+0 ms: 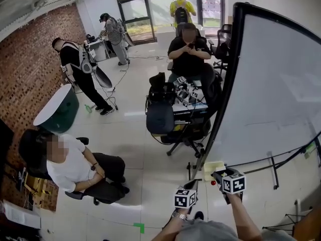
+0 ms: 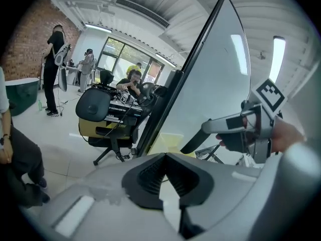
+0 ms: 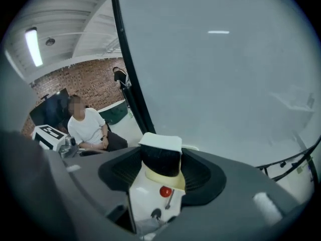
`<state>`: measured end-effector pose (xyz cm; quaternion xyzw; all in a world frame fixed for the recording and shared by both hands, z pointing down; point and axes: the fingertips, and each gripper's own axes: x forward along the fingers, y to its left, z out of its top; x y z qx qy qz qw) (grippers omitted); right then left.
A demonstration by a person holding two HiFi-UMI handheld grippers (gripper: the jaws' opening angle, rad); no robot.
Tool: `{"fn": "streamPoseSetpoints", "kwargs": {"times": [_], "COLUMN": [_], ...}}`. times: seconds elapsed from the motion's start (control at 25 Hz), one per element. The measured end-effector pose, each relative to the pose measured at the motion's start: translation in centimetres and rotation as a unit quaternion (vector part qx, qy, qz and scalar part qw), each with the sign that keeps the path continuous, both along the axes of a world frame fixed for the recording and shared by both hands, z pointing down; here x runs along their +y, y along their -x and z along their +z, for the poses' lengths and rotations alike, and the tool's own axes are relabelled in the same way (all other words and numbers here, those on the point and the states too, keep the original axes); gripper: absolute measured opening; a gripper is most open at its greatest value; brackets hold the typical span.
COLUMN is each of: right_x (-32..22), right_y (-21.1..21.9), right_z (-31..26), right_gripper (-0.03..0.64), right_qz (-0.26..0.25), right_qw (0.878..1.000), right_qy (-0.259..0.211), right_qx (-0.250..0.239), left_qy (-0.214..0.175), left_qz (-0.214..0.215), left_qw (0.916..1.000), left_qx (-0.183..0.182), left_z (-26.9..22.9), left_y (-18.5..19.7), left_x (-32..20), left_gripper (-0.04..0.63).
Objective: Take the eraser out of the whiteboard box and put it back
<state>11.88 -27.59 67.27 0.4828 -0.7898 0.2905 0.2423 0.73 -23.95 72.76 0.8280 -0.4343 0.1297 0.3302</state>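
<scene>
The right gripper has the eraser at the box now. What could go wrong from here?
1. The right gripper holds the eraser only at its jaw tips, so it might slip and miss the box.
2. A red piece lies in the box; the eraser may rest on it crookedly.
3. The left gripper, shut and empty, does not steady the box.

Left tool (image 2: 163,155), jaws together, empty, right tool (image 1: 219,174) clamped on eraser (image 3: 161,157)

Bright daylight from far windows (image 1: 161,6), ceiling strip light (image 3: 34,46) glowing, dark fisheye edges, soft foreground
</scene>
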Motion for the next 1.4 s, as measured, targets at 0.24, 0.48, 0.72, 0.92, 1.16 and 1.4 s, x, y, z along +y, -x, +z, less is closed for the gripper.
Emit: {"fn": "streamPoseSetpoints", "kwargs": {"times": [0.24, 0.48, 0.72, 0.92, 1.16, 1.4], "right_x": [0.6, 1.1, 1.5, 2.6, 6.7, 11.8], "right_y": [0.3, 0.0, -0.4, -0.7, 0.0, 3.2], "right_z": [0.4, 7.4, 6.5, 4.6, 6.8, 6.0], "right_gripper": [0.250, 0.258, 0.291, 0.265, 0.003, 0.003], "right_qz": [-0.018, 0.002, 0.004, 0.011, 0.002, 0.006], "right_qw": [1.000, 0.999, 1.000, 1.000, 1.000, 1.000], "right_qy": [0.009, 0.045, 0.023, -0.013, 0.004, -0.010], "right_qx": [0.001, 0.024, 0.012, -0.013, -0.030, -0.023], "left_qy": [-0.005, 0.005, -0.002, 0.009, 0.020, 0.002], "left_qz": [-0.002, -0.014, -0.012, -0.020, -0.029, -0.004], "left_qw": [1.0000, 0.9999, 0.9999, 0.9998, 0.9994, 1.0000], "left_qx": [-0.001, -0.001, 0.005, 0.003, 0.001, -0.001], "left_z": [-0.3, -0.1, -0.4, 0.2, 1.1, -0.4], "left_y": [-0.3, 0.1, -1.4, -2.5, -2.3, -1.5], "left_x": [0.4, 0.9, 1.0, 2.9, 7.2, 11.3], "left_gripper": [0.006, 0.006, 0.006, 0.006, 0.006, 0.006]}}
